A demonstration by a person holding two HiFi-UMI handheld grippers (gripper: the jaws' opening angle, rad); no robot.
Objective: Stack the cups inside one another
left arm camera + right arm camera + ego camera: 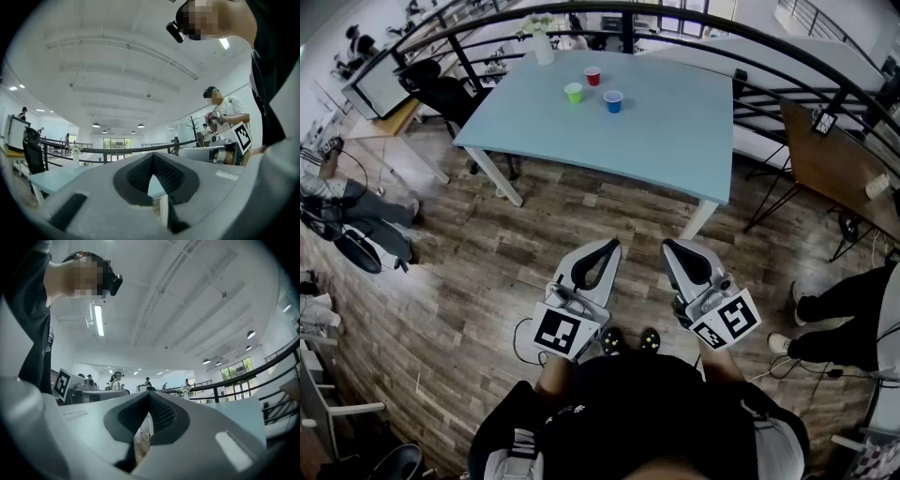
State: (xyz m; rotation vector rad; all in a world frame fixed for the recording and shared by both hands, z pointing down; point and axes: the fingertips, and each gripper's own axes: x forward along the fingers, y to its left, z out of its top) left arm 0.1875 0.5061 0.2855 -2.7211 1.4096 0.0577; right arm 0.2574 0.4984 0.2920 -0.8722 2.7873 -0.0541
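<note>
Cups stood apart on the pale blue tabletop (675,141), upper middle of the frame: red cup (592,76), green cup (573,93), blue cup (613,101). A white vase (543,45) stood beyond them, a black railing (627,33) behind. Left tool (602,251) and right tool (675,248) were closed, empty, over plank floor (487,262).

We see three cups close together, not touching, on the far part of the surface (675,141): left cup (573,93), far cup (592,76) behind it, right cup (613,101). Vase (543,45) at the far-left edge. Chair (441,94) left of the surface. Left claw (607,244) and right claw (673,246) side by side over the floor (487,272), well apart from the cups.
</note>
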